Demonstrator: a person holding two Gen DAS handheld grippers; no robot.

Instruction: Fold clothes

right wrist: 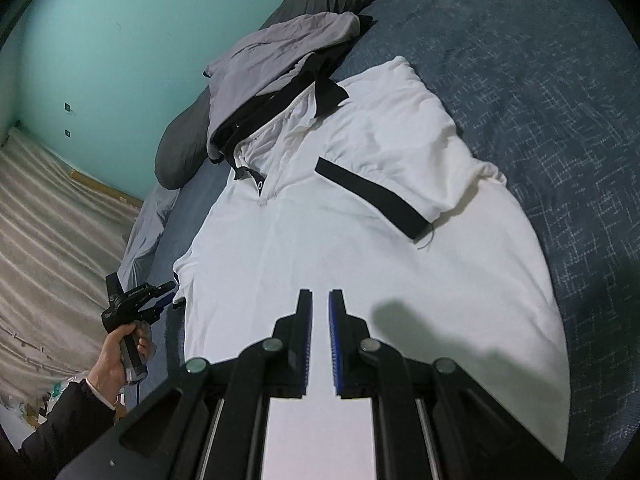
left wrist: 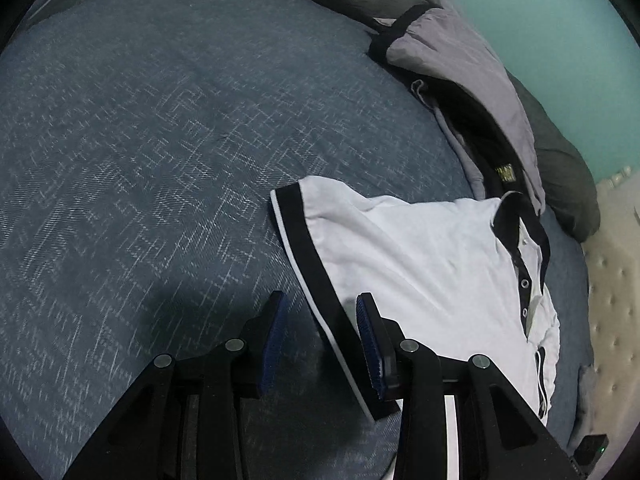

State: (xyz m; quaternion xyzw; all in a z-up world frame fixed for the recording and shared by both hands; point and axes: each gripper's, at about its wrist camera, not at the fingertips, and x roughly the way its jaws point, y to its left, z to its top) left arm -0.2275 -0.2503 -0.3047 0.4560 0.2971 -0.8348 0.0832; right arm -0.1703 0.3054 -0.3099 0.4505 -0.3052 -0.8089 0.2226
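A white polo shirt [right wrist: 320, 240] with black collar and black sleeve bands lies on the blue bed cover; one sleeve [right wrist: 400, 136] is folded over its chest. In the left wrist view the shirt [left wrist: 420, 264] lies right of centre, its black-banded sleeve edge [left wrist: 316, 272] running between the fingers. My left gripper [left wrist: 320, 304] is open around that edge; it also shows in the right wrist view [right wrist: 168, 292] at the shirt's left side, held by a hand. My right gripper [right wrist: 320, 300] hovers over the shirt's lower body, jaws slightly apart, holding nothing.
A grey and black garment [right wrist: 272, 52] lies crumpled at the shirt's collar, against dark pillows [right wrist: 180, 152]. The blue patterned bed cover [left wrist: 140, 160] stretches left. A teal wall [right wrist: 120, 40] and a pale quilted surface [left wrist: 612, 280] border the bed.
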